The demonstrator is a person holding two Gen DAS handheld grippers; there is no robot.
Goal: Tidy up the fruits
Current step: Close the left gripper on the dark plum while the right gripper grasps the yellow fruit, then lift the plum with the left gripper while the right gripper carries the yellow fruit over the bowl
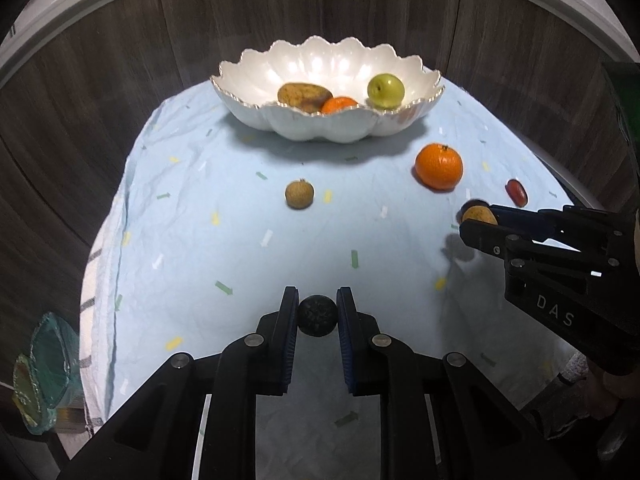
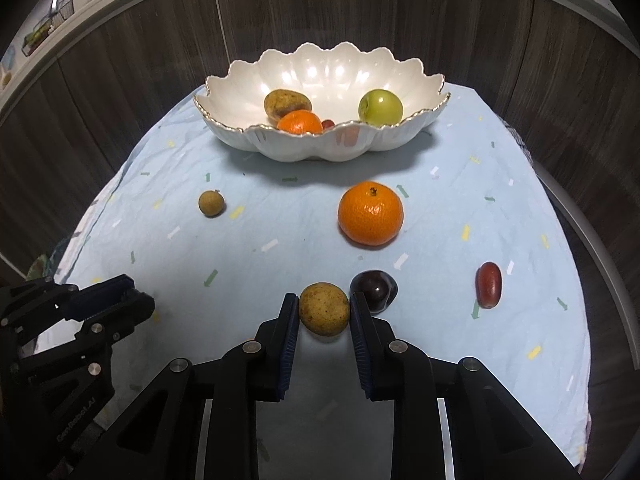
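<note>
left gripper (image 1: 318,314) jaws clamped on dark fruit (image 1: 318,315) | right gripper (image 2: 325,314) pinching speckled fruit (image 2: 324,309) | both round, could squirt out mid-lift, or nudge the plum (image 2: 374,286)

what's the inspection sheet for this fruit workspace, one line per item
surface: light blue cloth with small arrow marks, wrinkled, over a round table
job's things: white scalloped bowl holds a green apple, an orange, a brown fruit and a small red one; on the cloth lie a large orange, a small tan fruit, a dark plum and a red oblong fruit
clutter: nothing seen
grippers: left gripper shut on a dark round fruit; right gripper shut on a tan speckled fruit
cables: nothing seen
surroundings: dark wood panels; wire rack on a ledge upper left
</note>
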